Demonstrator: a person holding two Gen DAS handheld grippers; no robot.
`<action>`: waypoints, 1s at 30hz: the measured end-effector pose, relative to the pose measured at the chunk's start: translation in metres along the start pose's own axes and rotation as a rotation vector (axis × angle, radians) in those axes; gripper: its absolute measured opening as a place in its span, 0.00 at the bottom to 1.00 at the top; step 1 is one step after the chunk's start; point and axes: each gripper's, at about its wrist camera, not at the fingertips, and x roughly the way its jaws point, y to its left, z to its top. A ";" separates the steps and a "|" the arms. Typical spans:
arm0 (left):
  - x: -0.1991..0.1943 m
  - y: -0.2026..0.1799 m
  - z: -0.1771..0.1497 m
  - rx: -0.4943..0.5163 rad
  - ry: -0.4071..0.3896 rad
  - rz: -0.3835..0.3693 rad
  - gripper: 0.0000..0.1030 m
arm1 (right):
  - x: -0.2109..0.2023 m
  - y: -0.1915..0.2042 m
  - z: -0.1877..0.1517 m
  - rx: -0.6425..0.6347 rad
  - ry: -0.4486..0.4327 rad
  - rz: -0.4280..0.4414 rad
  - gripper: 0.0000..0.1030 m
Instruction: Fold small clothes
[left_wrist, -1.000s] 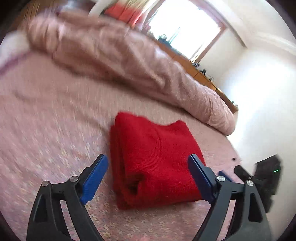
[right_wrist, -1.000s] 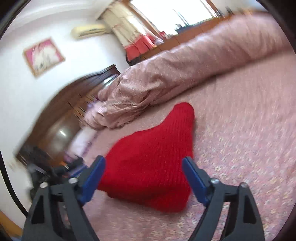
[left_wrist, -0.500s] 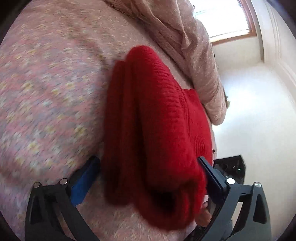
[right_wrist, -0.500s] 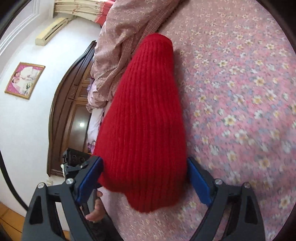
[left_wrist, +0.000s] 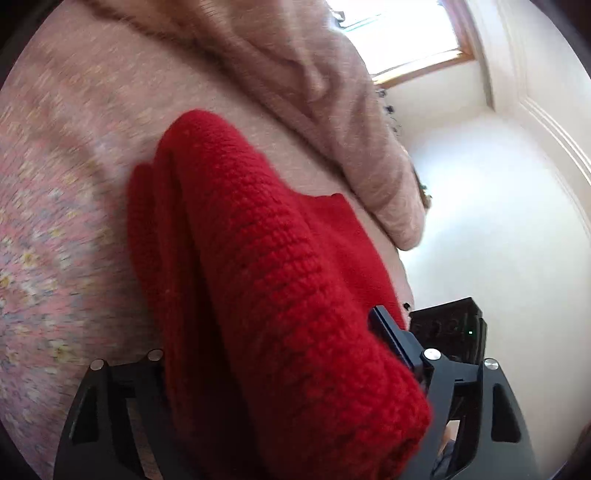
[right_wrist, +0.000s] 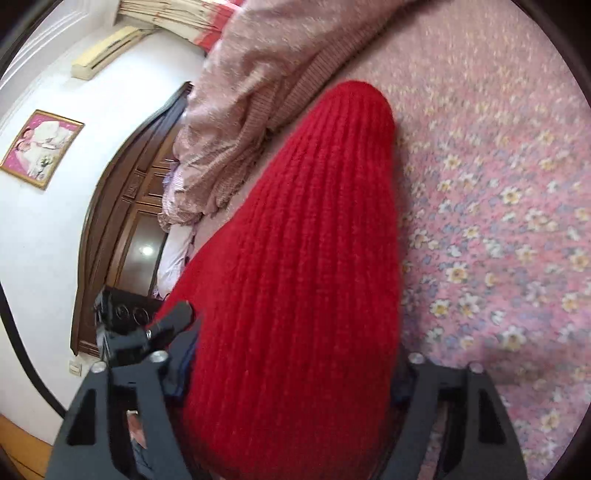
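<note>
Red knit bundle (left_wrist: 280, 295) fills the left claw (left_wrist: 280, 373), pinched tight; its long side runs straight ahead over the bed (left_wrist: 55, 240). In the right view, the right claw (right_wrist: 291, 365) squeezes the bundle's other end, also pointing ahead.

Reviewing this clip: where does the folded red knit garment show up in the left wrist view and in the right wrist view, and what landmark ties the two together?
Left wrist view: the red knit garment fills the centre and bottom, running diagonally between the fingers of the left hand-held gripper.
Right wrist view: it fills the centre, tapering upward from the right hand-held gripper.
Shared landmark: the bunched pink quilt beyond the garment.
</note>
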 end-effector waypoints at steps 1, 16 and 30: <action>0.004 -0.005 -0.002 0.026 0.003 0.004 0.73 | -0.006 -0.001 0.001 -0.003 -0.012 0.001 0.73; 0.197 -0.112 -0.007 0.304 0.019 0.058 0.74 | -0.149 -0.093 0.071 -0.056 -0.235 -0.117 0.73; 0.193 -0.082 -0.018 0.300 -0.011 0.004 0.86 | -0.132 -0.113 0.068 -0.153 -0.254 -0.113 0.79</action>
